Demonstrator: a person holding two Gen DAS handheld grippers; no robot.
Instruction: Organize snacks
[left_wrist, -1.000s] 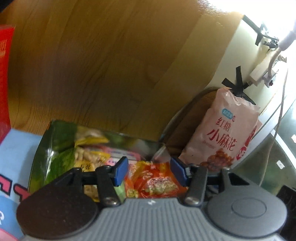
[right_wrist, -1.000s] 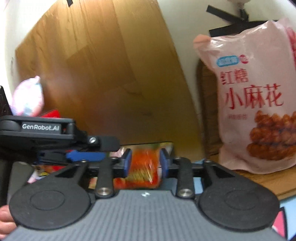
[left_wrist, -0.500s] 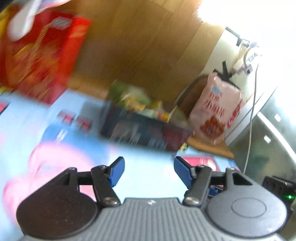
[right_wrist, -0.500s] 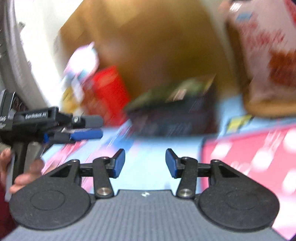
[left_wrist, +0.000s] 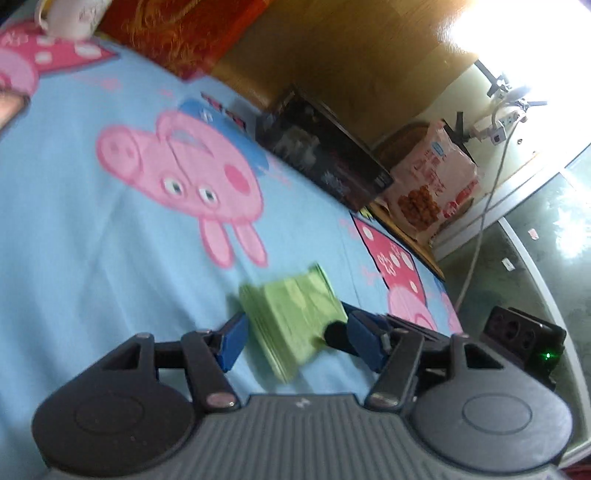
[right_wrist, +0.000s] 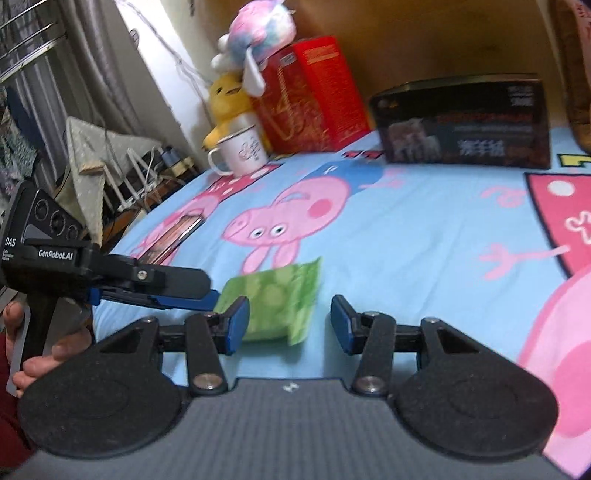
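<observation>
Motion blur smears the green snack packet (left_wrist: 291, 325), print unreadable.

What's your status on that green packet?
Left gripper and right gripper open, just opened. Green packet flat on cloth, between both. Nothing blocking.

Cartoon-pig cloth (left_wrist: 92, 240) bears green packet (left_wrist: 295, 317)

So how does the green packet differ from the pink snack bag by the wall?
The green packet lies flat on the cartoon tablecloth; the pink snack bag stands upright against the wall. The green packet sits right in front of the tongs, the pink bag far off beyond the black box. The pink bag shows printed snack pictures; the green packet's print is blurred. Both are soft sealed packs.
</observation>
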